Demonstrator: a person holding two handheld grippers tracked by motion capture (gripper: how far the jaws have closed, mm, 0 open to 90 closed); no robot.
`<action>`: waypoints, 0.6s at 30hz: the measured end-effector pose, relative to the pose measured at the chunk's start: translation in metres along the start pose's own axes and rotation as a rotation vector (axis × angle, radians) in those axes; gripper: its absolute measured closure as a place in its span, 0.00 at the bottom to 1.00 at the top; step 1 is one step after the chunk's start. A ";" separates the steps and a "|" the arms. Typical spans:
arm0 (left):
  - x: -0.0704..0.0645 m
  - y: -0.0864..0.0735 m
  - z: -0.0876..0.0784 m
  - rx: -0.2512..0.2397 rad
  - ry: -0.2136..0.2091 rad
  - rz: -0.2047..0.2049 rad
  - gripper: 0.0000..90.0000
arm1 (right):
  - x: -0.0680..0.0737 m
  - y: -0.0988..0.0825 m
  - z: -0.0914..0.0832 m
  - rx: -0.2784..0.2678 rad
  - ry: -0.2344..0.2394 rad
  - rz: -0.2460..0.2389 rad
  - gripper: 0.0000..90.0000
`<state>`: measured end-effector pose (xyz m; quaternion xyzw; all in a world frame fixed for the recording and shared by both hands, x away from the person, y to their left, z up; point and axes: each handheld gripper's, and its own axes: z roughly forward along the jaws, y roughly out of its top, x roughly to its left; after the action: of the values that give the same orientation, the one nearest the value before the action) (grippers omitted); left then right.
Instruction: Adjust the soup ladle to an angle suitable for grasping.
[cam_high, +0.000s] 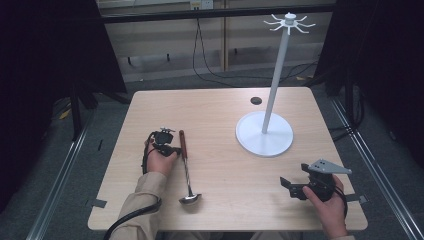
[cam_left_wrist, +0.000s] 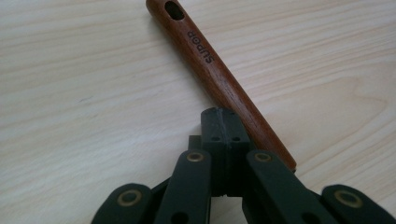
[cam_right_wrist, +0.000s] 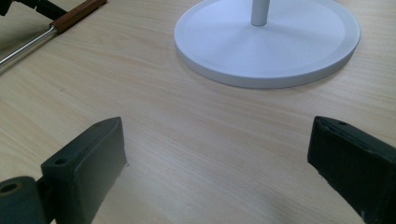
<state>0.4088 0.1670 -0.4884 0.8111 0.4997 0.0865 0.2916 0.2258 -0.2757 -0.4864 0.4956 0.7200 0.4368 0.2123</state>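
I've got the left hand-held gripper (cam_high: 173, 150) down beside the ladle (cam_high: 186, 167), which lies flat on the surface (cam_high: 225, 170) with its wooden handle (cam_left_wrist: 219, 79) pointing away from me and its bowl (cam_high: 190, 199) near my edge. In the left gripper view the jaws are pressed together with nothing between them, their tips just beside the handle's lower end, maybe touching it, I can't quite tell. So no grasp yet, I'd say: the ladle is not lifted. The right hand-held gripper (cam_high: 286, 184) hovers well apart at the near right corner, jaws spread wide and empty. The white stand (cam_high: 264, 134), with hooks (cam_high: 289, 22) at its top, is bare, so, as I read it, the pick-up and any hanging remain to be done.
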 end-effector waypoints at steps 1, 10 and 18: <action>-0.003 0.002 0.002 0.003 -0.006 0.012 1.00 | 0.000 0.000 0.000 0.001 -0.001 0.001 0.04; -0.038 0.018 0.019 0.034 -0.069 0.092 0.99 | -0.003 -0.001 0.000 0.002 -0.002 0.002 0.04; -0.069 0.025 0.026 0.082 -0.115 0.172 0.99 | -0.003 -0.001 0.000 0.001 0.001 0.002 0.04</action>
<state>0.4057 0.0896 -0.4849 0.8657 0.4140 0.0440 0.2779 0.2261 -0.2784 -0.4878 0.4961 0.7199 0.4370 0.2114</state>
